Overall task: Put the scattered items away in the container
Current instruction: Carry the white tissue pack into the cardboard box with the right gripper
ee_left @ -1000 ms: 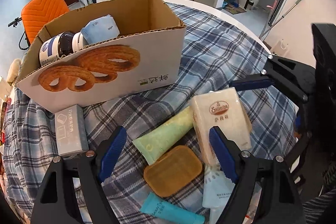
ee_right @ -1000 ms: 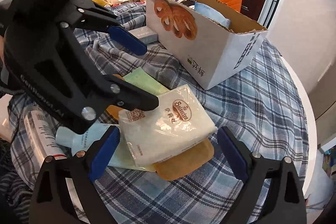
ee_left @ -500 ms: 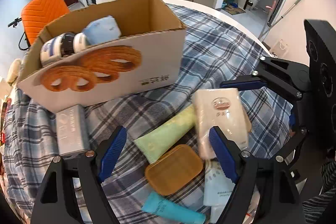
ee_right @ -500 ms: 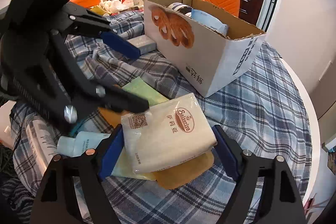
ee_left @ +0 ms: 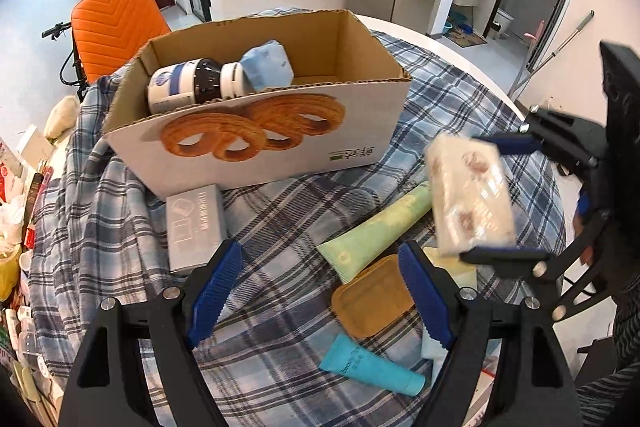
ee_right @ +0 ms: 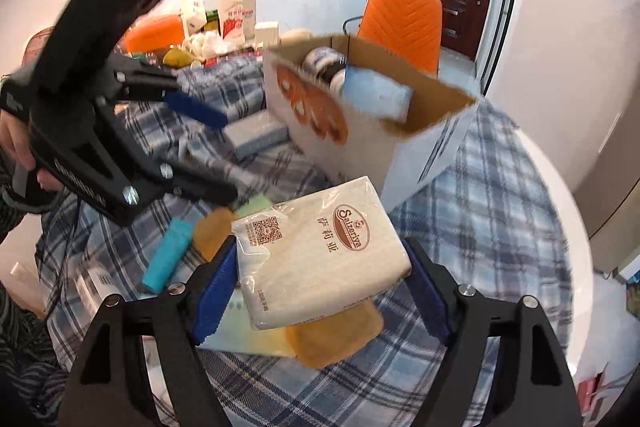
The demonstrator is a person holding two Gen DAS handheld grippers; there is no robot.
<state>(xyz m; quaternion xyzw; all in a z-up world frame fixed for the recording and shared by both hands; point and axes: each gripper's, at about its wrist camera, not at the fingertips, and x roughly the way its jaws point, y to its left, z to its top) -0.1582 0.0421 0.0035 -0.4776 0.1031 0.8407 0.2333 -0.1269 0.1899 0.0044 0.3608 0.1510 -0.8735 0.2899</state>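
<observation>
My right gripper (ee_right: 320, 283) is shut on a white tissue pack (ee_right: 320, 251) and holds it in the air above the table; the pack also shows in the left wrist view (ee_left: 470, 195). The open cardboard box (ee_left: 256, 131) stands behind, holding a dark bottle (ee_left: 192, 85) and a pale blue pack (ee_left: 266, 65). My left gripper (ee_left: 320, 291) is open and empty above the cloth. On the table lie a green tube (ee_left: 376, 231), an amber soap case (ee_left: 372, 301), a teal tube (ee_left: 370, 367) and a grey box (ee_left: 196, 225).
A blue plaid cloth (ee_left: 280, 211) covers the round table. An orange chair (ee_left: 118, 19) stands behind the box. Clutter of bottles and packets (ee_right: 224, 19) fills the table's far side. More flat packets (ee_right: 248, 331) lie under the lifted pack.
My right gripper closed on the tissue pack and lifted it off the table, toward the box. The left gripper rose and drew back a little, still open.
</observation>
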